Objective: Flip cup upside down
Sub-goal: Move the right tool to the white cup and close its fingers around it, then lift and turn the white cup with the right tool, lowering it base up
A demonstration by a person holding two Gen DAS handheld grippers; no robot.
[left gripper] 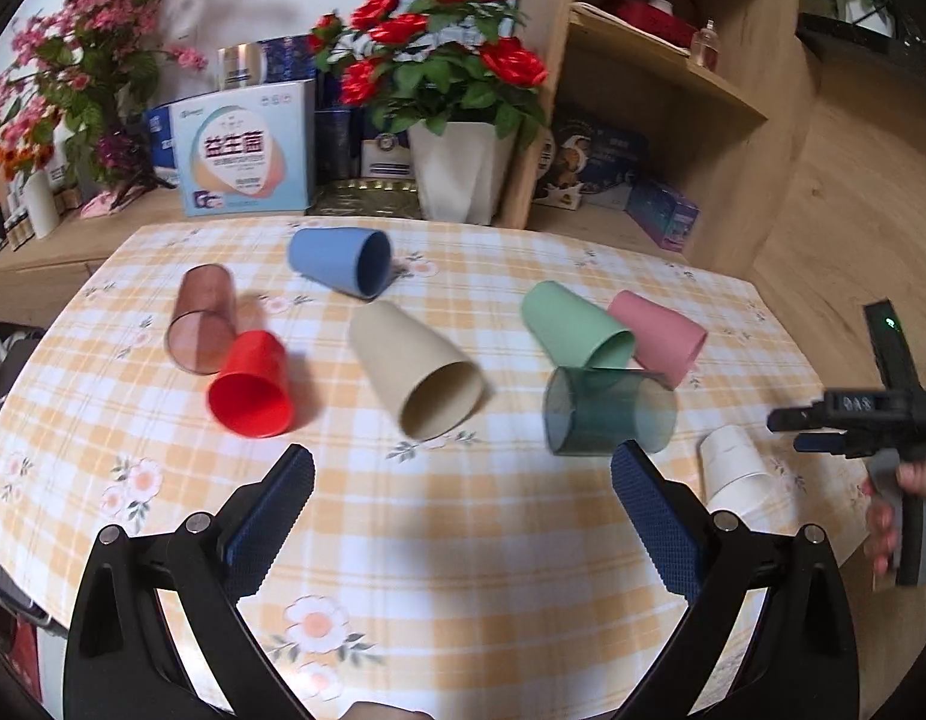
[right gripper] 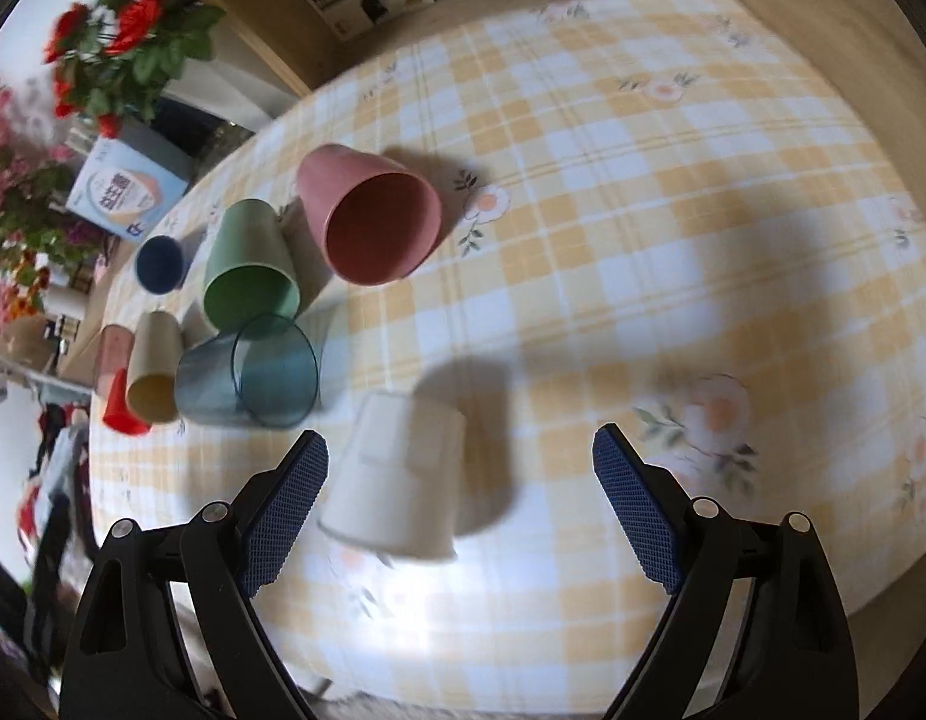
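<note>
Several cups lie on their sides on the checked tablecloth: red, clear brown, blue, beige, green, pink and clear teal. A white cup stands upside down at the right, also in the right wrist view. My left gripper is open and empty above the near table. My right gripper is open, the white cup between its fingers, closer to the left one and touching neither. It also shows in the left wrist view.
Behind the table stand a white pot of red roses, boxes, pink flowers and a wooden shelf unit. The table edge runs along the right, with wooden floor beyond.
</note>
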